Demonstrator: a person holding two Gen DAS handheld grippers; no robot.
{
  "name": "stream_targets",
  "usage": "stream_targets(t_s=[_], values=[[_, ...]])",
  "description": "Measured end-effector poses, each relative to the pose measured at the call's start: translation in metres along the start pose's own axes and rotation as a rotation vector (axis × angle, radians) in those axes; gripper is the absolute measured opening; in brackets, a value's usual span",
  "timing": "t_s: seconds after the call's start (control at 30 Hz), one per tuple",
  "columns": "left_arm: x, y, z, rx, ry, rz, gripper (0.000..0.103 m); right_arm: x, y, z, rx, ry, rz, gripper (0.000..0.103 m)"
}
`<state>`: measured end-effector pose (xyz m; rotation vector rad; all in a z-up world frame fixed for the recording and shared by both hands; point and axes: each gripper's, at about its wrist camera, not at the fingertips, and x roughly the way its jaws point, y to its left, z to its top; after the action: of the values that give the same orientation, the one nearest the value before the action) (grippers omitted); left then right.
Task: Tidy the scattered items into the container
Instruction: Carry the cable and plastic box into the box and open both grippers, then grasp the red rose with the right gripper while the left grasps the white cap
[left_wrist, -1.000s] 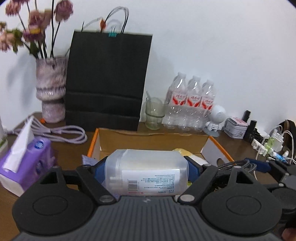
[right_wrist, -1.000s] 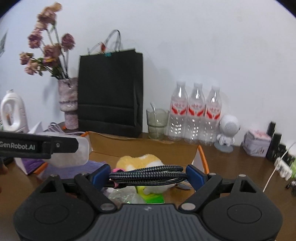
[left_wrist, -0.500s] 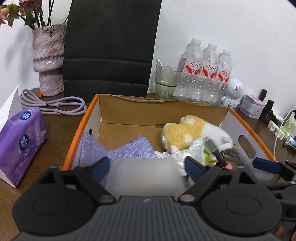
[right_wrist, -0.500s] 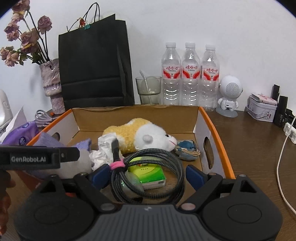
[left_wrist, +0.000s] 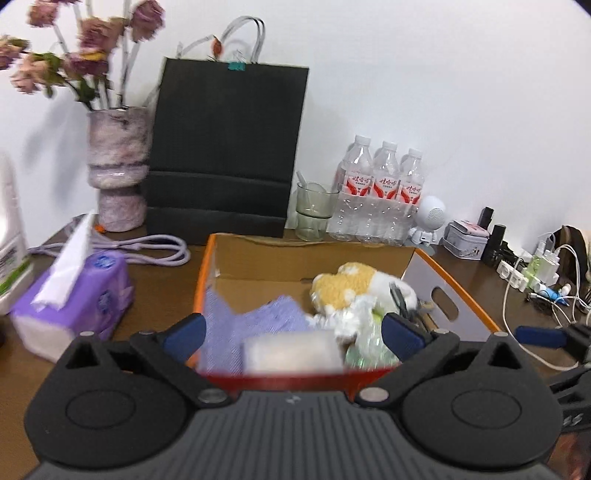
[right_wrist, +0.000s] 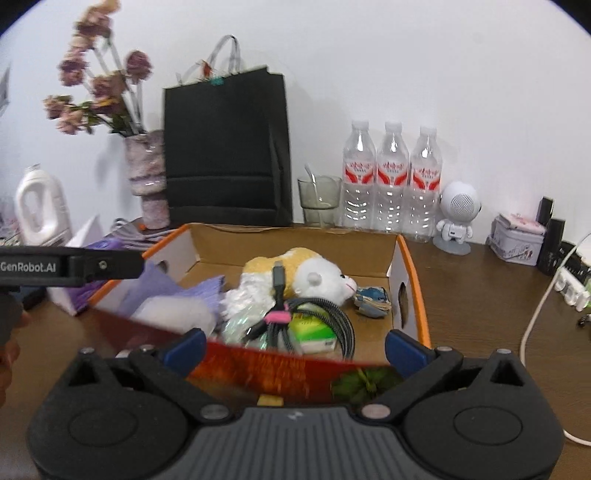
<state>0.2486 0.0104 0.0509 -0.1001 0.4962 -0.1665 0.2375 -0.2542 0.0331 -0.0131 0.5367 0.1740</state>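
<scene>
left claw (left_wrist: 291, 334): now wide, empty, bottle (left_wrist: 291, 354) released, lying just ahead in box (left_wrist: 458, 299) | right claw (right_wrist: 293, 345): wide, empty, cable (right_wrist: 314, 317) dropped, coiled just ahead on green pack (right_wrist: 314, 332) | beyond: cloth (left_wrist: 255, 321), plush (right_wrist: 310, 273) further in | far: tissues (left_wrist: 74, 295) left, outside box | judgement: both drops done, claws free for leftovers

A dark wooden table (left_wrist: 166, 280) carries the cardboard box (left_wrist: 295, 254) straight ahead of the left gripper (left_wrist: 293, 334); a tissue pack (left_wrist: 74, 295) lies to its left, 3 water bottles (left_wrist: 380, 199), a black bag (left_wrist: 225, 147) and a vase (left_wrist: 118, 170) beyond.
</scene>
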Motion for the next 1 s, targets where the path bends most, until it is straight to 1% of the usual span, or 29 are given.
stream_targets(t_s=[0.1,0.17,0.27,0.37,0.47,0.6,0.67,0.87,1.0], values=[[-0.028,0.010,-0.026,0.011,0.002,0.012,0.103,-0.029,0.003,-0.019,-0.034,-0.008,0.004,0.103],[-0.043,0.016,-0.048,0.027,0.020,0.024,0.103,-0.046,0.005,-0.037,-0.050,-0.006,-0.001,0.103],[-0.061,0.027,-0.080,0.029,0.059,0.043,0.103,-0.061,0.010,-0.064,-0.081,0.002,-0.034,0.103],[-0.071,0.036,-0.101,-0.004,0.088,0.058,0.103,-0.067,0.013,-0.088,-0.097,0.021,-0.076,0.103],[-0.074,0.042,-0.109,-0.038,0.108,0.058,0.103,-0.065,0.014,-0.105,-0.061,0.054,-0.086,0.103],[-0.071,0.041,-0.114,-0.037,0.131,0.064,0.103,-0.061,0.014,-0.117,-0.036,0.085,-0.106,0.103],[-0.071,0.039,-0.116,-0.033,0.137,0.058,0.103,-0.063,0.013,-0.119,-0.039,0.083,-0.121,0.103],[-0.067,0.025,-0.126,0.040,0.153,0.090,0.103,-0.066,0.002,-0.124,0.002,0.096,-0.144,0.103],[-0.060,0.021,-0.130,0.062,0.171,0.110,0.103,-0.067,-0.007,-0.126,0.055,0.095,-0.133,0.103]])
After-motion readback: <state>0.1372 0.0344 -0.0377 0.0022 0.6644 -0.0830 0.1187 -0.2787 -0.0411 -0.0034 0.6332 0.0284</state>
